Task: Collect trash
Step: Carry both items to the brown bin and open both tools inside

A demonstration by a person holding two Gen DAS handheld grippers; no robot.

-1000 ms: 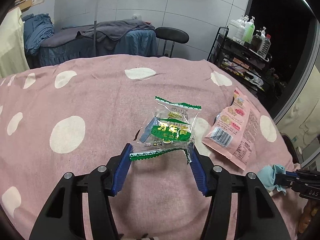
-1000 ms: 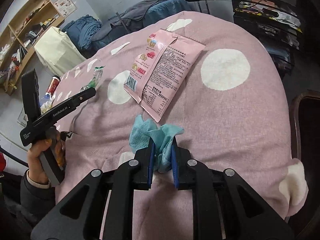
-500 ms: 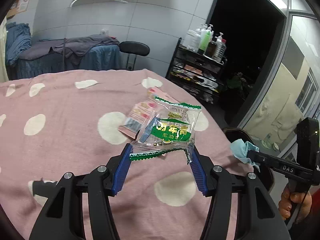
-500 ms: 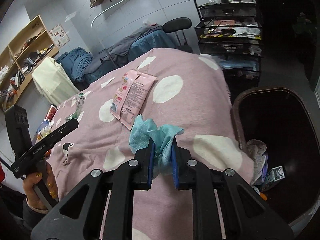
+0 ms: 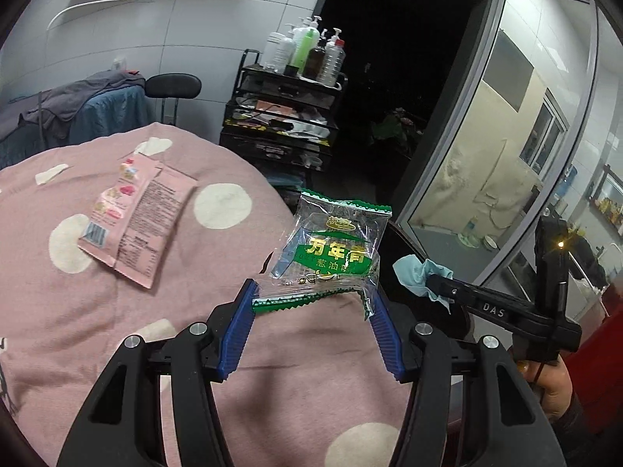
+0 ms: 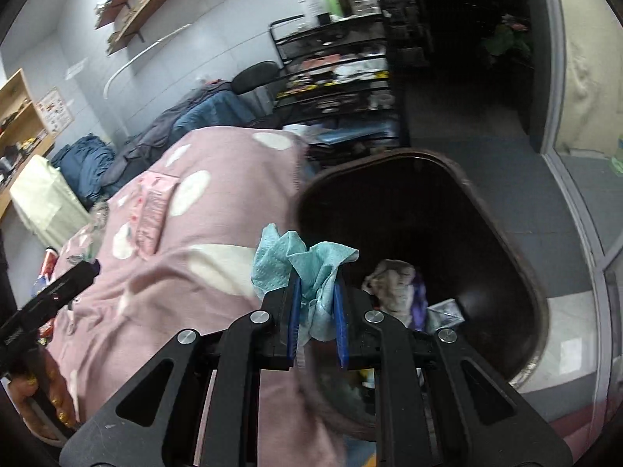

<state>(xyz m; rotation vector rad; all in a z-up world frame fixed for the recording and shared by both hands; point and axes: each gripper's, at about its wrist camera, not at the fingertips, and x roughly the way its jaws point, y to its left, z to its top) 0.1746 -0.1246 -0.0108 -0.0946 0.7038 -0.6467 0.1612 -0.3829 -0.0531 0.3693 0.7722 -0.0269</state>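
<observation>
While you are holding both grippers up near the bed's edge, this is how things are lying:

Bed cover point(image 5: 117, 311): pink with pale dots, filling the lower left of the left wrist view.
Trash bin point(image 6: 518, 241): dark and open-topped, sitting at centre right of the right wrist view with crumpled trash point(image 6: 393, 280) lying inside.
Pink packet point(image 5: 136, 225): lying flat on the cover, left of centre.
Left gripper point(image 5: 311, 303): you are clamping its blue pads on the bottom corners of the clear green-printed wrapper point(image 5: 331, 249), which is standing up at centre frame.
Right gripper point(image 6: 315, 299): you are pinching its jaws nearly together on the crumpled teal tissue point(image 6: 300, 268), which is hanging right at the bin's near rim.
</observation>
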